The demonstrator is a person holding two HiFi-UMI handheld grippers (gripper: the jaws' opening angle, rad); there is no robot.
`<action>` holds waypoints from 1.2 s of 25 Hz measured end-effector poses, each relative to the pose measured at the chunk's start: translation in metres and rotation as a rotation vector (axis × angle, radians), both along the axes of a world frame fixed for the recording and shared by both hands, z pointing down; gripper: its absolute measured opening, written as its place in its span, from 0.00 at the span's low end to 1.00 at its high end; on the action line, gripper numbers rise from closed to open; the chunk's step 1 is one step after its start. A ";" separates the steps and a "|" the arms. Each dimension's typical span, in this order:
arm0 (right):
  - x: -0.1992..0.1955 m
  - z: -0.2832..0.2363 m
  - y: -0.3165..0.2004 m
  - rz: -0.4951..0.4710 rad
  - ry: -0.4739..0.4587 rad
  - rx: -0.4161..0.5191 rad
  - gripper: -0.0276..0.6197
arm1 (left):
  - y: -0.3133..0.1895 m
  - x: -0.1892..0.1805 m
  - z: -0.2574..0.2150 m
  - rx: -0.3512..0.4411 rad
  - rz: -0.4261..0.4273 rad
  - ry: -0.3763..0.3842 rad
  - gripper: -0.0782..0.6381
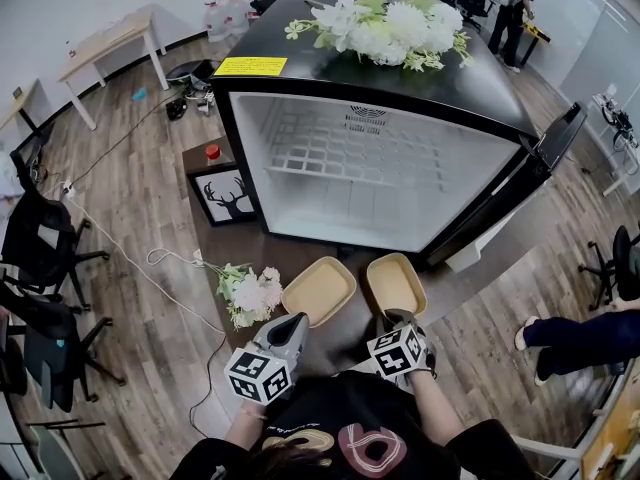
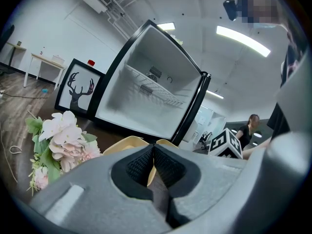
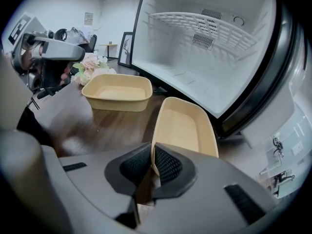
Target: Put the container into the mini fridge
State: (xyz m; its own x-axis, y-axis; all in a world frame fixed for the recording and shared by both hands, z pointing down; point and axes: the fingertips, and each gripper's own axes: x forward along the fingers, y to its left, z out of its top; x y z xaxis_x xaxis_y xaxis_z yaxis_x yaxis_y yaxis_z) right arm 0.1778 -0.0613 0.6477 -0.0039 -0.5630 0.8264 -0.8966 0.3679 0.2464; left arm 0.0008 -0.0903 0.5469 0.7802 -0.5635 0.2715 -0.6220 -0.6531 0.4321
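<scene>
Tan plastic is showing between the pads of the right gripper (image 3: 152,152): its jaws are standing almost together, pinching the near rim of the container (image 3: 185,128). This container is lying on the wooden surface (image 3: 122,123) just in front of the mini fridge (image 3: 195,67), on the side where the fridge's door (image 1: 520,183) is hanging open. In the head view the right gripper (image 1: 400,318) is sitting at the end of the container (image 1: 395,283) farthest from the mini fridge (image 1: 400,188).

A second container (image 1: 320,290) of the same tan is resting beside it, also in front of the fridge's open mouth and nearer the hinge-free side. The left gripper (image 1: 295,320) is hovering at that tray's far-from-fridge corner; in its own view the left gripper (image 2: 152,150) is keeping its dark pads pressed together with nothing gripped.

A bunch of pale flowers (image 1: 250,293) is lying in front of the fridge, beyond the second container. White flowers (image 1: 385,28) are sitting on top of the fridge, and a deer picture (image 1: 225,196) is leaning beside its wall.
</scene>
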 end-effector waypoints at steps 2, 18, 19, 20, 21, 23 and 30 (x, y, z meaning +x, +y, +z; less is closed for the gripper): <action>0.001 -0.001 -0.001 0.000 0.005 0.002 0.09 | -0.001 -0.001 0.001 0.000 -0.004 -0.001 0.12; -0.004 -0.018 0.003 -0.012 0.049 0.028 0.09 | 0.003 0.001 0.001 0.009 0.014 -0.012 0.12; -0.005 -0.020 0.003 -0.013 0.048 0.028 0.09 | 0.003 0.002 0.001 0.009 0.015 -0.011 0.12; -0.005 -0.022 0.002 -0.013 0.046 0.029 0.09 | 0.003 0.002 0.001 0.010 0.016 -0.011 0.12; -0.006 -0.024 0.002 -0.013 0.042 0.032 0.09 | 0.003 0.002 0.000 0.011 0.017 -0.010 0.12; -0.008 -0.030 0.000 -0.014 0.039 0.039 0.09 | 0.004 0.003 0.000 0.013 0.019 -0.009 0.12; -0.010 -0.042 -0.008 -0.026 0.043 0.048 0.08 | 0.006 0.003 0.000 0.016 0.027 -0.011 0.12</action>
